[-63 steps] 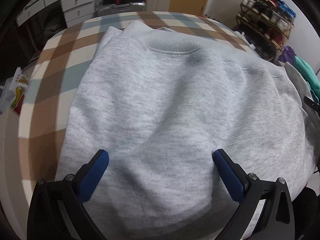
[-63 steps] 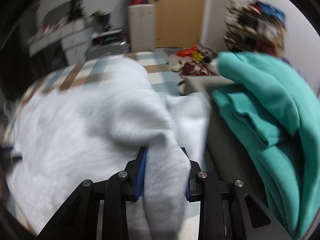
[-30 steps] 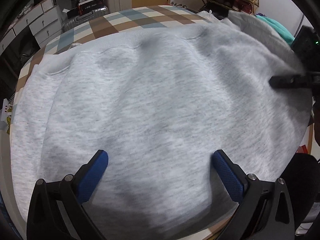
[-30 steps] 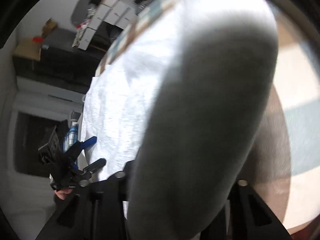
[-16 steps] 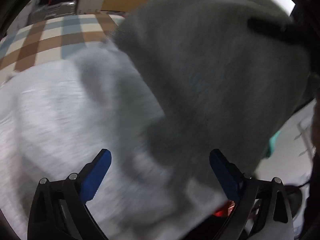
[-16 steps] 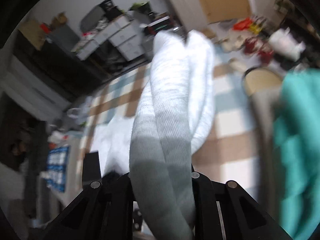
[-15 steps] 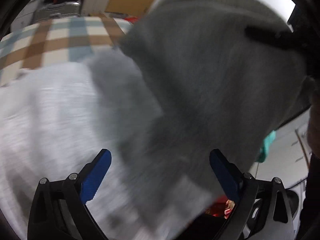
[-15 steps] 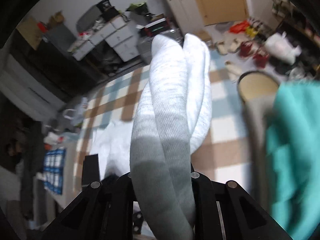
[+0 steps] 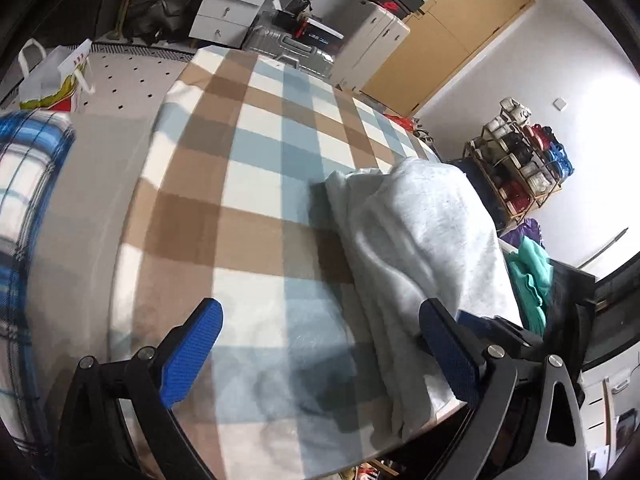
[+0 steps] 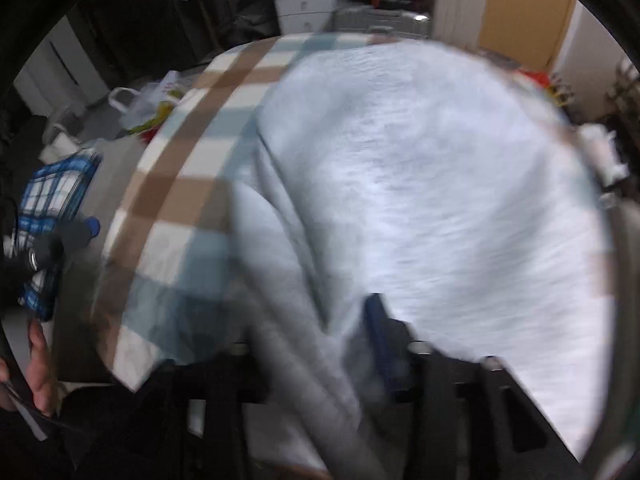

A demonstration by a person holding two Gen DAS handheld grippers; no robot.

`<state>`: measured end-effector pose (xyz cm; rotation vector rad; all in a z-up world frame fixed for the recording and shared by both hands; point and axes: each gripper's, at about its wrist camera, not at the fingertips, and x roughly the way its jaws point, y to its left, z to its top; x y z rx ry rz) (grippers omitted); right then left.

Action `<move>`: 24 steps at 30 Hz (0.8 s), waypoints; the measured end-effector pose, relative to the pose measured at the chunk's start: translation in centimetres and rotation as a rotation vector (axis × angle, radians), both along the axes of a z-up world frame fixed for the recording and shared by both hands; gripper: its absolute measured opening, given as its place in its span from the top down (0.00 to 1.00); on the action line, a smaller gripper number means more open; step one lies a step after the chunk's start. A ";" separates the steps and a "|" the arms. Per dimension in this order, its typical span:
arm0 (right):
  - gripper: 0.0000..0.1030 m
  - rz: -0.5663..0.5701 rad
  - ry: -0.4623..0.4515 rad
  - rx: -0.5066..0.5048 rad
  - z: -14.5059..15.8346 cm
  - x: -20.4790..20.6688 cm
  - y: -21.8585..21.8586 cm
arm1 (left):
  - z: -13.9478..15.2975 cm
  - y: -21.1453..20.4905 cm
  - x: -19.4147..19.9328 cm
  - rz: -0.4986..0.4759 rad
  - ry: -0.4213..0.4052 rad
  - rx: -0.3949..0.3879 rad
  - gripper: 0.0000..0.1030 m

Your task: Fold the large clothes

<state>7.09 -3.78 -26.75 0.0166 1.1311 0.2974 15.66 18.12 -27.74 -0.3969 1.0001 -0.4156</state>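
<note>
On our left, the left gripper (image 9: 320,344) hangs with its blue-padded jaws spread wide and nothing between them; only the checked blanket (image 9: 240,200) shows in the gap. Beyond its left jaw lies a blue plaid cloth (image 9: 24,184), and further off a white bag (image 9: 52,76). The grey sweatshirt (image 9: 424,264) lies bunched in thick folds on the blanket, ahead of and just beside the right jaw, which overlaps its near edge in the left wrist view; we cannot tell whether the pad touches it.

Further right, in the blurred right wrist view, our right gripper (image 10: 316,344) has its jaws opening. A thick fold of the sweatshirt (image 10: 420,184) runs down between them, and the blue pad of the right jaw shows beside that fold; whether it still presses the cloth we cannot tell. The rest of the garment spreads ahead of these jaws across the blanket (image 10: 180,184). Far off the left jaw's side we see the other gripper (image 10: 52,248) above our hand (image 10: 40,364).
</note>
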 end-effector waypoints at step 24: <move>0.03 -0.553 -0.195 0.791 -1.2 -7.0 -28.2 | -2.5 -25.3 -3.5 -0.425 0.039 0.272 0.08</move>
